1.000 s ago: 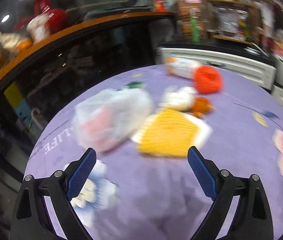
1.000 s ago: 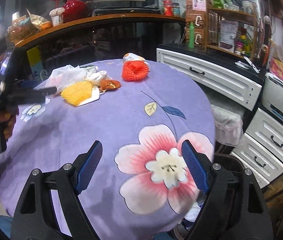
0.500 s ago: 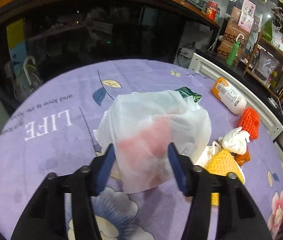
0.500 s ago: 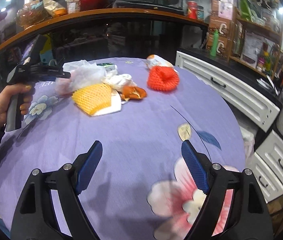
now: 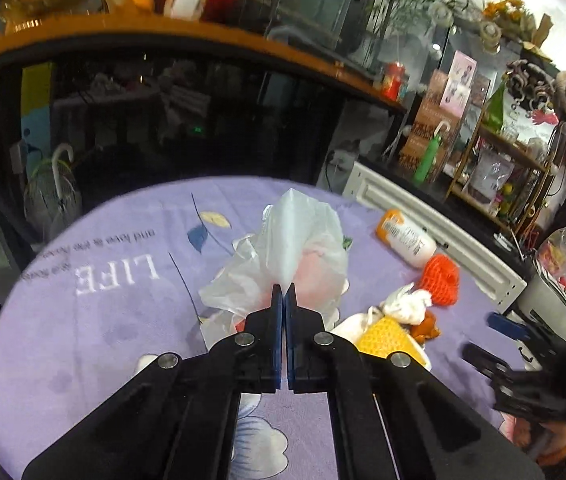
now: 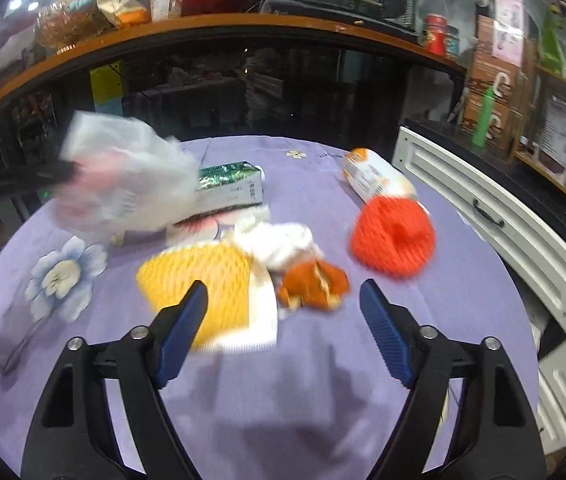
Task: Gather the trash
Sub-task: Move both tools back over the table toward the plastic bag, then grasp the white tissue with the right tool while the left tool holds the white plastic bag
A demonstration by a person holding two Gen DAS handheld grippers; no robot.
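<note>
My left gripper is shut on a white plastic bag and holds it up off the purple tablecloth; the bag also shows at the left of the right wrist view. My right gripper is open and empty, just short of a yellow foam net, an orange peel and a crumpled white tissue. An orange foam net and a white and orange bottle lie further right. A green carton lies behind the bag.
The round table has a purple flowered cloth. White drawers stand to the right, a dark counter with an orange top behind. My right gripper shows at the right edge of the left wrist view.
My left gripper has shut on the plastic bag and lifted it. My right gripper has moved forward to the yellow net and peel, still open.
</note>
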